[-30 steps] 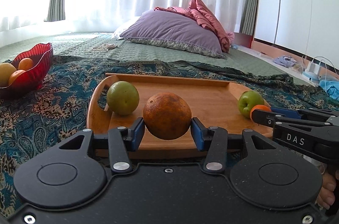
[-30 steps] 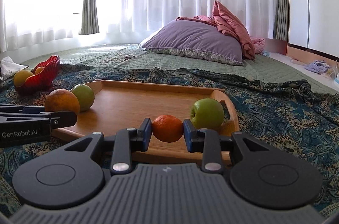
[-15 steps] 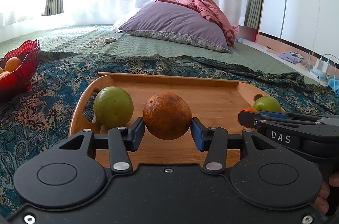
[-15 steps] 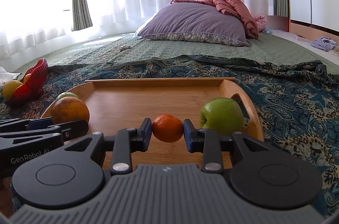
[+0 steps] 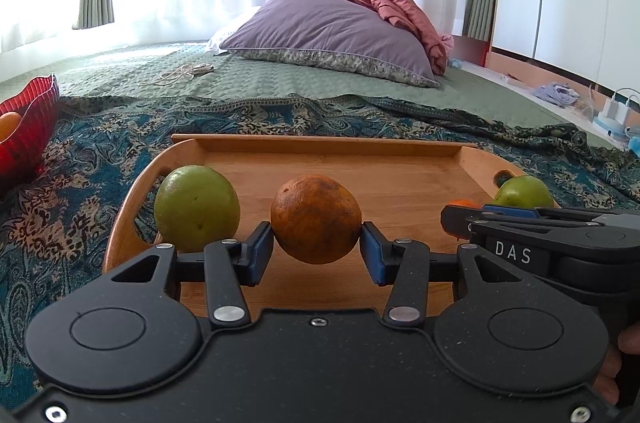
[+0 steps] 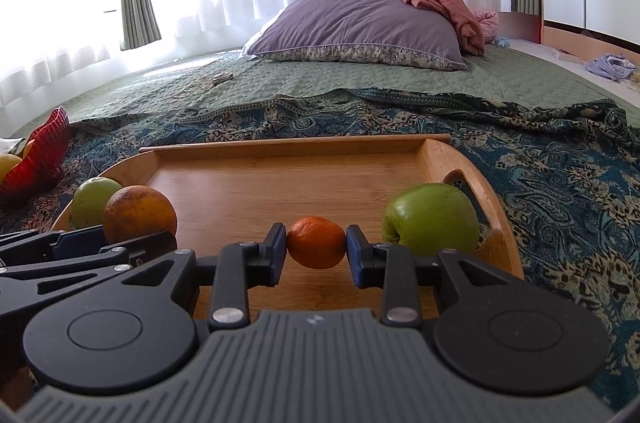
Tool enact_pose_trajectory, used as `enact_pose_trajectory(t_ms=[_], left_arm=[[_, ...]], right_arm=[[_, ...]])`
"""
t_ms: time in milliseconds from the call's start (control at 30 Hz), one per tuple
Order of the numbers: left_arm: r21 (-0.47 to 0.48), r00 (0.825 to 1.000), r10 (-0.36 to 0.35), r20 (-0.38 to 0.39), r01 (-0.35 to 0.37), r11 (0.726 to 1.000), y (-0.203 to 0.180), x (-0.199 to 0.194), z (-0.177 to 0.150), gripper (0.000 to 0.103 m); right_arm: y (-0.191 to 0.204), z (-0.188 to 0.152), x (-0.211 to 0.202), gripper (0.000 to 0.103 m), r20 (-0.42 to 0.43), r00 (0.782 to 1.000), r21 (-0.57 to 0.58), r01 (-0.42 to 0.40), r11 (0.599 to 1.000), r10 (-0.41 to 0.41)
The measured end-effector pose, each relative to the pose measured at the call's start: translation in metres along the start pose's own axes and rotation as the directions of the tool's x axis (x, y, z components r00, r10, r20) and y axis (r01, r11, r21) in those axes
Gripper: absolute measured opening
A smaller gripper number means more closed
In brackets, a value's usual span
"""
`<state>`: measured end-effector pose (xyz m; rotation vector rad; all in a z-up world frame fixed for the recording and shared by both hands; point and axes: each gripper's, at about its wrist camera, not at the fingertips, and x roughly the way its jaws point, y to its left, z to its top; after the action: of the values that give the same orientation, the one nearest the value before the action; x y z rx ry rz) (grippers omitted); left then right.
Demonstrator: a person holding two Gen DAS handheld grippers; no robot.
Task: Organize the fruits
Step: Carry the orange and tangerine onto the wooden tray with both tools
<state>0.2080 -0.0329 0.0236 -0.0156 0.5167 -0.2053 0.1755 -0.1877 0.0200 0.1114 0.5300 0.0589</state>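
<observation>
We had the tray (image 5: 280, 147) on the patterned cloth (image 5: 80, 159), bowl (image 5: 28, 127) off to its left, pillow (image 5: 328, 35) behind. On the tray: lime (image 5: 196, 209) far left, apple (image 6: 432, 219) far right, orange (image 5: 316, 219) and mandarin (image 6: 316, 242) between them.

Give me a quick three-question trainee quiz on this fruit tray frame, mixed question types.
1. True or false: the left hand-held gripper holds the green apple.
2. Which fruit is the right hand-held gripper shut on? A) small orange B) green round fruit C) large orange
3. Fill in: the red bowl sits ___ the wooden tray.

Key: 1 false, it holds the large orange. 2 A. 3 outside, on the patterned cloth.
</observation>
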Motion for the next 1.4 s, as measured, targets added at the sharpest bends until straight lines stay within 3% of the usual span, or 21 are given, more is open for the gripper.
enact_pose_trajectory(t_ms=[300,667,1400], left_arm=[[0.000,1.000,0.013,-0.022,-0.013,1.000,0.001,0.015,0.004,0.045],[0.053,1.000,0.012,0.019,-0.013,0.999,-0.005,0.016,0.015,0.042],[0.096,1.000,0.005,0.022,-0.007,0.995,-0.006,0.005,0.009,0.044]], right_arm=[[0.000,0.006,0.010,0.038,-0.013,1.000,-0.001,0.015,1.000,-0.015],[-0.001,0.005,0.018,0.038,-0.027,0.999,0.000,0.030,1.000,-0.030],[-0.003,0.007,0.004,0.042,-0.002,1.000,0.028,0.001,1.000,-0.001]])
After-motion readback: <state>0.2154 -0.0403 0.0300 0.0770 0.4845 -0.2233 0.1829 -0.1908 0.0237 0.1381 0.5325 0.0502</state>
